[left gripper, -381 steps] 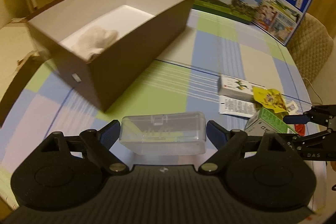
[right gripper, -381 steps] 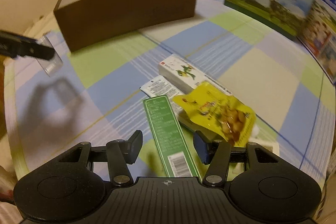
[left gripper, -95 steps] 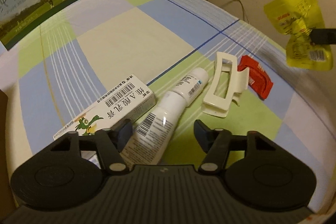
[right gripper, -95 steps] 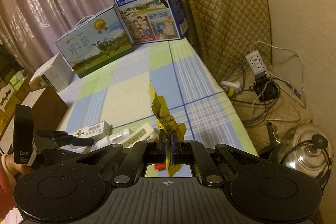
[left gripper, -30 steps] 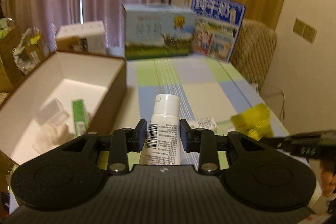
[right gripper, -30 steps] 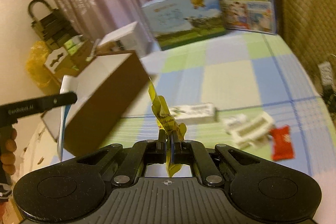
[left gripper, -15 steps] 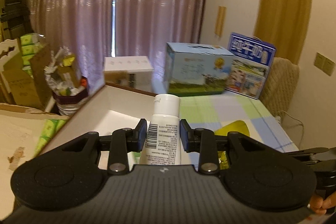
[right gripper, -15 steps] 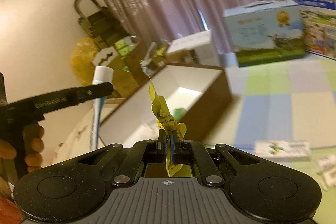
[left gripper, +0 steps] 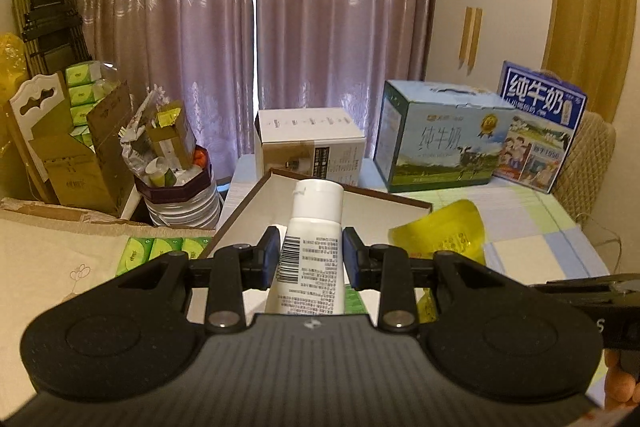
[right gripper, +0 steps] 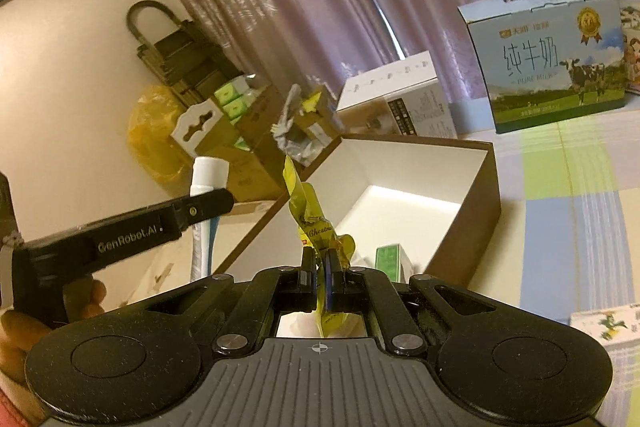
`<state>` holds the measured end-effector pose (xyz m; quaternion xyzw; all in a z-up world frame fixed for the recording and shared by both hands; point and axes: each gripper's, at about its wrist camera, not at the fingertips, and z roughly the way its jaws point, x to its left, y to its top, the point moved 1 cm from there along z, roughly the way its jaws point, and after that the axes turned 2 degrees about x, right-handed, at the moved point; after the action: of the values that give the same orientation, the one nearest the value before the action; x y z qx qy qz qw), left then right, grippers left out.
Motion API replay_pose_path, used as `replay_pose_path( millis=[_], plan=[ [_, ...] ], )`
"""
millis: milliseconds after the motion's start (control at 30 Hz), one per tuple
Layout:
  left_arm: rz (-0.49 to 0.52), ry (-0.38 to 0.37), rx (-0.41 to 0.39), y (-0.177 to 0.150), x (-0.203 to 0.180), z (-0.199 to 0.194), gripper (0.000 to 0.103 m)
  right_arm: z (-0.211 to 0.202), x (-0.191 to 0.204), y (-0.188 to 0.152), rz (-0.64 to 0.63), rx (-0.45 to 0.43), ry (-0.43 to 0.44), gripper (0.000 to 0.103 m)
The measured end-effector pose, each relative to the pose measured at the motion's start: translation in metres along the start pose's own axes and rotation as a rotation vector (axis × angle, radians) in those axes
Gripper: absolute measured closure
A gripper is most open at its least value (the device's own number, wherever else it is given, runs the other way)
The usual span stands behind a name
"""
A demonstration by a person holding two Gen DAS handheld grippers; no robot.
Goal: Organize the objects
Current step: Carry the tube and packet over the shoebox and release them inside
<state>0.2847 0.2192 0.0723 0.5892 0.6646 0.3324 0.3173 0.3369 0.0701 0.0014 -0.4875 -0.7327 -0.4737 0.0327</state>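
Note:
My left gripper [left gripper: 309, 255] is shut on a white tube [left gripper: 312, 247] with a barcode, cap pointing forward, held above the near end of the brown box [left gripper: 384, 199] with a white inside. My right gripper [right gripper: 317, 269] is shut on a yellow snack pouch [right gripper: 308, 211], held edge-on over the same box [right gripper: 480, 195]. The pouch also shows in the left wrist view [left gripper: 444, 231], to the right of the tube. The tube and left gripper [right gripper: 200, 207] appear at the left of the right wrist view. A green carton [right gripper: 390, 259] lies inside the box.
Two milk cartons [left gripper: 436, 143] [left gripper: 540, 131] and a white carton [left gripper: 310, 143] stand at the table's far edge. A white box with a green bird [right gripper: 608, 327] lies on the checked tablecloth [right gripper: 580, 227]. Cardboard clutter and a bin [left gripper: 172, 183] sit left of the table.
Both grippers have kept hold of their items and moved further over the brown box. The left wrist view has drawn slightly closer; the pouch now sits nearer the box opening.

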Motion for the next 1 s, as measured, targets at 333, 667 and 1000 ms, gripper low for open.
replay_pose_path(
  millis=[333, 667, 1000],
  plan=[
    [-0.008, -0.039, 0.093, 0.004, 0.004, 0.071, 0.074, 0.048, -0.032, 0.016, 0.099, 0.04, -0.095, 0.103],
    [-0.013, -0.071, 0.175, -0.001, -0.005, 0.128, 0.074, 0.078, -0.058, 0.021, 0.141, 0.071, -0.163, 0.103],
    [-0.031, -0.08, 0.226, -0.004, -0.006, 0.161, 0.074, 0.09, -0.062, 0.029, 0.108, 0.058, -0.221, 0.102]
  ],
)
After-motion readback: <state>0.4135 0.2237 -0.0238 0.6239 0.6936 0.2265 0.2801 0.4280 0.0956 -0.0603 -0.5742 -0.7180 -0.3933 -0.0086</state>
